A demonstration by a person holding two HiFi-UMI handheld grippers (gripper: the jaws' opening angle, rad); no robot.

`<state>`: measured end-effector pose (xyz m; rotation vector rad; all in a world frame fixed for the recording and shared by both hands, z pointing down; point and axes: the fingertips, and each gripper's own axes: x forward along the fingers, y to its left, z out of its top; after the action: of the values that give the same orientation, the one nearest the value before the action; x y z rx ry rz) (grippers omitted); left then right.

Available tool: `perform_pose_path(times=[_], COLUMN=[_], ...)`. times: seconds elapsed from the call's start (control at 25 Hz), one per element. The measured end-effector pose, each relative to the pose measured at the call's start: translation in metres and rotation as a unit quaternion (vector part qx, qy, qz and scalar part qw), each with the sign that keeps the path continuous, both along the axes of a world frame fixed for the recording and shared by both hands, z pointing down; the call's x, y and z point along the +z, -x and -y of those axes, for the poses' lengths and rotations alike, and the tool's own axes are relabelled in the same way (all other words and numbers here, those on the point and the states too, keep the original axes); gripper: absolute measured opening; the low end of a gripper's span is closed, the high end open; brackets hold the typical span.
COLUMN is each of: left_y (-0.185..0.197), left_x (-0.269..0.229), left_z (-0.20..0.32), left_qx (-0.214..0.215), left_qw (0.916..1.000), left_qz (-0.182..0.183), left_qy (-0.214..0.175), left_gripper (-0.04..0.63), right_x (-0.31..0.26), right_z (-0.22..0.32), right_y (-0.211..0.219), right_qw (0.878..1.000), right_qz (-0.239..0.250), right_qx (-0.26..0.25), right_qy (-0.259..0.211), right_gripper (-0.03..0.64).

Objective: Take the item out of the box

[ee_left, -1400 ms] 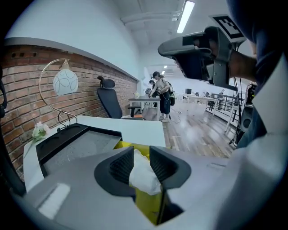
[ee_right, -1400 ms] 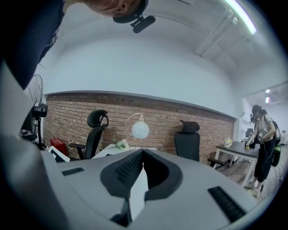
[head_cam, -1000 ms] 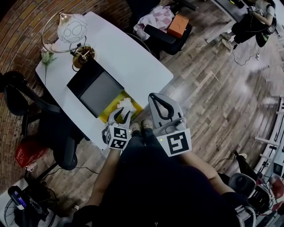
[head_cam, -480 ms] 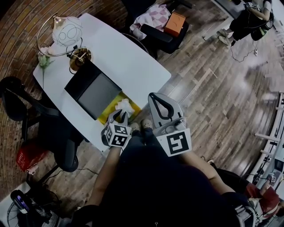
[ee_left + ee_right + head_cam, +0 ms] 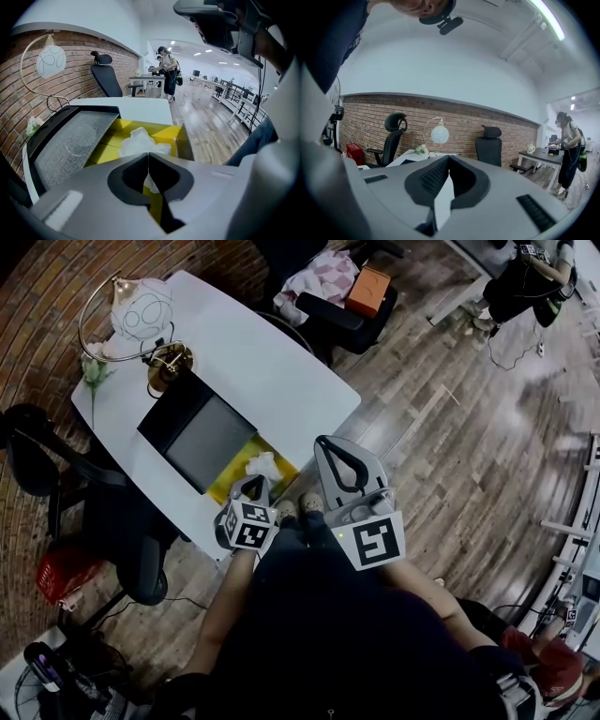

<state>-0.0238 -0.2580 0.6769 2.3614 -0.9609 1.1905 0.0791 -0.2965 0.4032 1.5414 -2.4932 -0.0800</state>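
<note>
Your left gripper (image 5: 148, 154) just closed on crumpled white plastic item (image 5: 139, 140) in yellow cardboard box (image 5: 171, 133); right gripper (image 5: 449, 158) was shut, empty. Risk you faced: thin pinch slipping on lift.

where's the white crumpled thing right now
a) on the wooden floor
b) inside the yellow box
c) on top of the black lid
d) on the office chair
b: the white crumpled item lies inside the yellow box, next to the open black lid.
</note>
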Motion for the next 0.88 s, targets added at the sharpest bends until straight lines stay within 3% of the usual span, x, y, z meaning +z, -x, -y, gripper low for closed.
perform_pose_path(times=[0.48, 0.88], left_y=[0.004, 0.007], left_x=[-0.056, -0.136], left_z=[0.014, 0.027], left_qx=[-0.029, -0.065], left_qw=[0.9955, 0.9767], left_qz=[-0.03, -0.076], left_qy=[-0.085, -0.19], left_gripper=[0.011, 0.011], right_x=[-0.006, -0.018], right_z=[-0.004, -0.006], right_y=[0.005, 0.014], right_qw=[1.0, 0.999], right_qz=[0.002, 0.008], right_qx=[-0.013, -0.028], right_qy=[-0.008, -0.028], right_gripper=[0.012, 0.012])
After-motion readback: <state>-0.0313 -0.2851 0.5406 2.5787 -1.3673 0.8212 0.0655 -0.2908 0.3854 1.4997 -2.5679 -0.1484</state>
